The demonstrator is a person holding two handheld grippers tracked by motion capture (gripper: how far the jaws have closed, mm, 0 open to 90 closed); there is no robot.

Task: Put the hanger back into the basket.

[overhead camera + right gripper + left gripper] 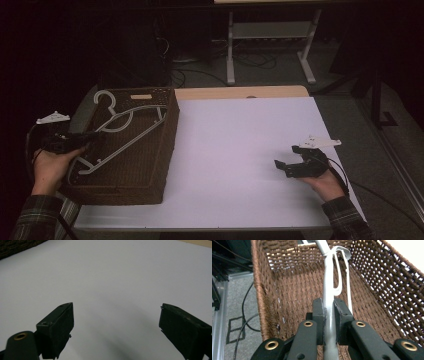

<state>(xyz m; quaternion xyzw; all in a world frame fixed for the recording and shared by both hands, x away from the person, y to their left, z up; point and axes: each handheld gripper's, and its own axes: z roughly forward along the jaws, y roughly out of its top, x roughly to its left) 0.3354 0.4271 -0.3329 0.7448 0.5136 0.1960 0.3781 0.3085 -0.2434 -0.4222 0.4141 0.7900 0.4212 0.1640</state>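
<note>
A brown wicker basket (pixel 155 150) stands at the table's left end. A white clothes hanger (pixel 131 129) lies across its opening, hook toward the far left. My left gripper (pixel 92 140) is at the basket's left rim, shut on the hanger's lower bar. In the left gripper view the white hanger (pixel 329 290) runs up between the pads (pixel 319 315) over the basket's woven inside (pixel 294 285). My right gripper (pixel 284 163) hovers open above the white tabletop (pixel 240 150) at the right. Its jaws stand wide apart (pixel 116 322) with nothing between them.
The white sheet covers most of the table, with a wood strip (pixel 240 92) along the far edge. Beyond the table are a metal stand (pixel 270 45) and cables (pixel 250 60) on the dark floor. A floor cable (pixel 247 307) lies left of the basket.
</note>
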